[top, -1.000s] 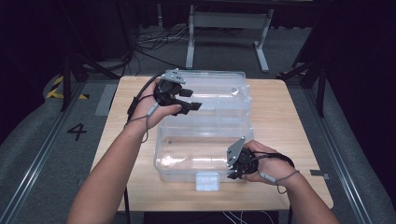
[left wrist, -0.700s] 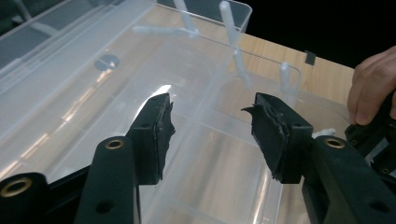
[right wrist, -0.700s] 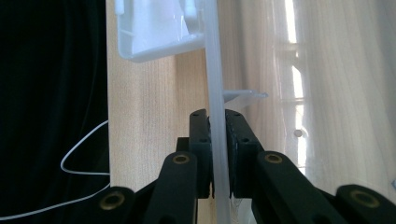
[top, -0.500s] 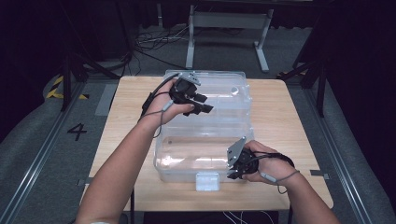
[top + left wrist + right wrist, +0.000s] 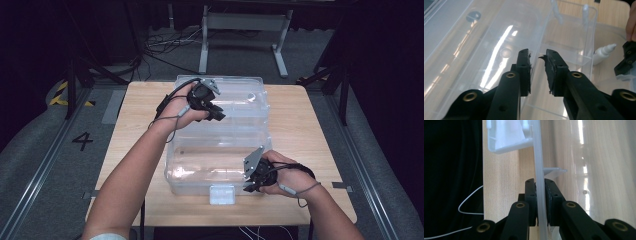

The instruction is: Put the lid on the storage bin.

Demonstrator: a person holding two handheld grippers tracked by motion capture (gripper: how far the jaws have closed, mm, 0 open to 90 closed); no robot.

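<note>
One clear bin (image 5: 220,150) on the table (image 5: 310,135) — right gripper (image 5: 251,178) clamps its near rim; left gripper (image 5: 216,112), just narrowing, pinches nothing over the far lid (image 5: 235,97).

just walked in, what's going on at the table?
A person with a gripper in each hand is working on a clear plastic box whose lid lies open toward the far side of the wooden table. The right gripper is clamped on the box's near rim, by the white latch. The left gripper is over the hinge area, and its jaws have just been closing; a gap remains between the pads, with nothing clearly pinched.
</note>
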